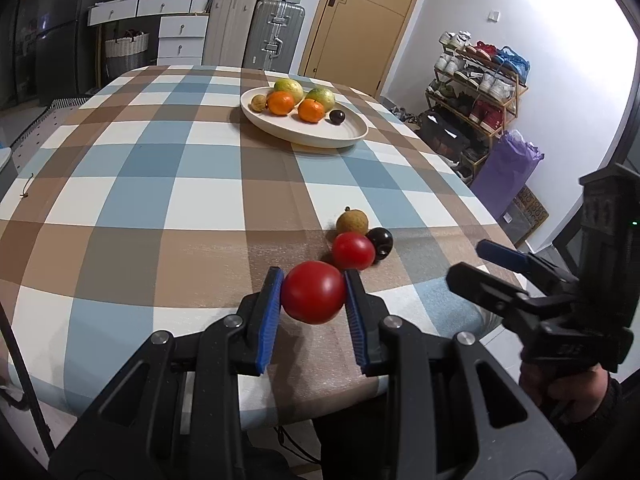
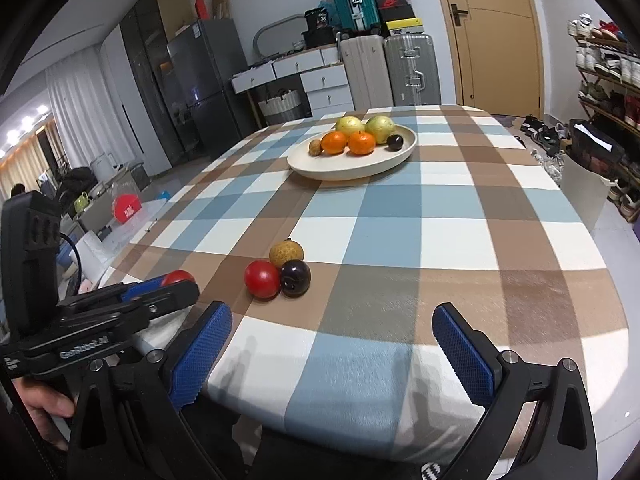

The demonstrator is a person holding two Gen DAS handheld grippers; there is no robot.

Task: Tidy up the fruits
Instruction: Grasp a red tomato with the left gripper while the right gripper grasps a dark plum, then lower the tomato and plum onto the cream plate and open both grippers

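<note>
Three small fruits, a red tomato (image 2: pixel 262 280), a dark plum (image 2: pixel 295 278) and a tan longan (image 2: pixel 285 253), huddle touching on the checked tablecloth (image 2: pixel 400 208), with a cream plate (image 2: pixel 320 170) of fruit farther back toward the suitcases (image 2: pixel 408 70) and door (image 2: pixel 496 32). Nearer the table edge, the left gripper (image 1: pixel 313 300) clamps a larger red tomato (image 1: pixel 313 297) between its blue pads (lifted clear of the cloth), while the right gripper (image 2: pixel 332 354) gapes wide and empty just short of the trio.
</note>
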